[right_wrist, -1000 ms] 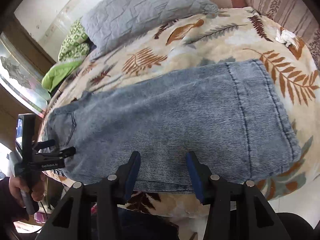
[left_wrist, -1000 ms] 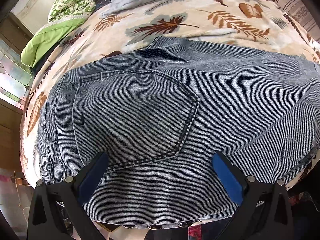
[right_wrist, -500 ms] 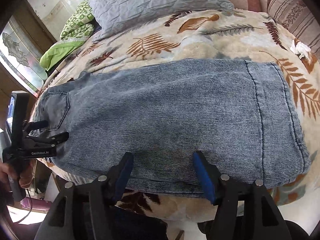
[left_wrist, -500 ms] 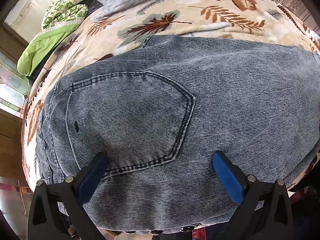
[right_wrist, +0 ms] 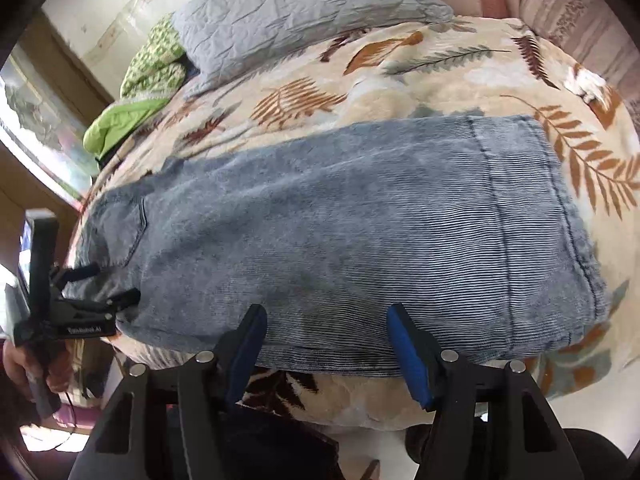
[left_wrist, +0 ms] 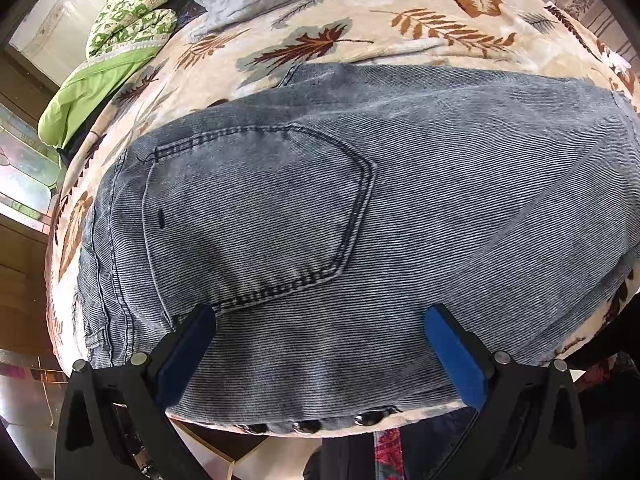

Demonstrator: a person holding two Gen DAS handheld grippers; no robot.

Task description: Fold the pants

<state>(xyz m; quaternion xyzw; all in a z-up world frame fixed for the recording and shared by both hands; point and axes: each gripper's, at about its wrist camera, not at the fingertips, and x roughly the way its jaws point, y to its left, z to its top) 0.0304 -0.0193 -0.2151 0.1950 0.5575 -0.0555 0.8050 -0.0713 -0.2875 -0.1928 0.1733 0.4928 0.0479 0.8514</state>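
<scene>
I have both the left gripper (left_wrist: 320, 344) and right gripper (right_wrist: 326, 340) spread wide, gripping nothing, over the near edge of the jeans (right_wrist: 340, 240) lying flat on the leaf-print blanket (right_wrist: 400, 80). Pinching one denim layer, or the plush blanket, could skew the fold. A grey pillow (right_wrist: 296, 12) lies beyond.

Faded blue denim pants (left_wrist: 400, 208): matt cloth, fine ribbed weave, darker stitched seams on pocket, small shiny metal rivets (left_wrist: 308, 426) at near edge. Cream leaf-print blanket (right_wrist: 400, 80) looks soft, plush, matt; grey quilted pillow (right_wrist: 296, 12) is puckered cloth. Left gripper (left_wrist: 320, 344) and right gripper (right_wrist: 326, 340): matt black plastic bodies, blue rubbery-looking pads (left_wrist: 456, 356), bright metal pins.
</scene>
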